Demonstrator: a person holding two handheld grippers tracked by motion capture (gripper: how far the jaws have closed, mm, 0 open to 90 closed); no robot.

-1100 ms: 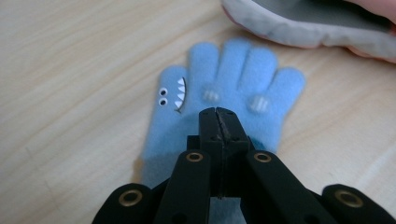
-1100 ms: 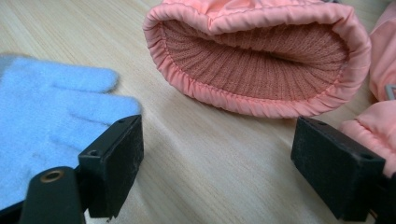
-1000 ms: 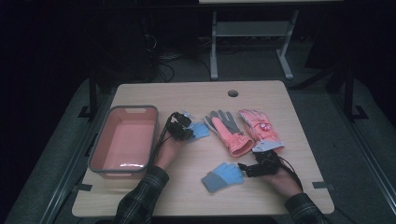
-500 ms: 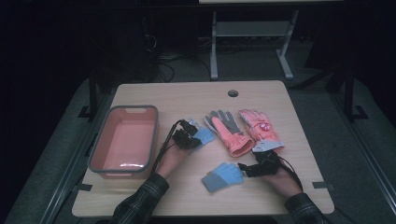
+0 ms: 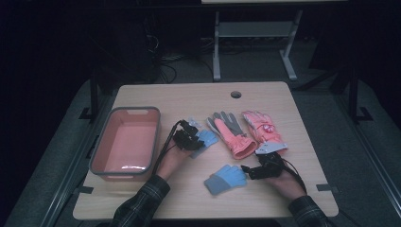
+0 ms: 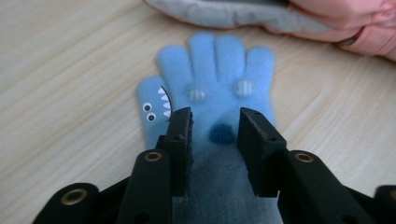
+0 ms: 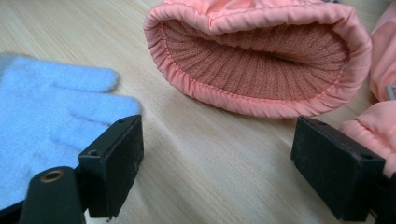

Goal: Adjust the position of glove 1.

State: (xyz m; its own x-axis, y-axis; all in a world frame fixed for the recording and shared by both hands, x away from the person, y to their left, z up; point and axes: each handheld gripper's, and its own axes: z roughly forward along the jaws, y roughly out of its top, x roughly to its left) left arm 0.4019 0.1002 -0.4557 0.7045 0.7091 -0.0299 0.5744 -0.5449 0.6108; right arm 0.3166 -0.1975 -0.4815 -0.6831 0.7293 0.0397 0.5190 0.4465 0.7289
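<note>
Gloves on table (image 5: 293,194): two small blue knit ones, two larger pink ones; pink bin (image 5: 99,152) at the left side.
Left gripper (image 5: 195,138): over the monster-face blue glove (image 6: 212,100); jaws have just been opening, now partly apart; glove lies flat on the wood between and under them, pads clear of the fabric, nothing held.
Long axis, monster-face blue glove: runs straight away from the left gripper, grey cuff nearest the jaws, fingertips pointing toward the grey-palmed pink glove (image 5: 232,134).
Right gripper (image 5: 246,169): jaws wide apart, empty, low over bare wood.
Plain blue glove (image 5: 225,178): just beside the right gripper's jaw on the side toward the person's left; in the right gripper view (image 7: 51,121) its fingers reach toward that jaw, not between the two.
Pink cuff (image 7: 261,56): straight ahead of the right gripper, mouth open toward it.
Second pink glove (image 5: 263,128): beside the first, toward the table's right edge.
Nearer hand: left for the monster-face glove, right for the plain blue one.
Judgement: bin lies to the left of both blue gloves, well apart from the right hand; a carry there favours the left side.
</note>
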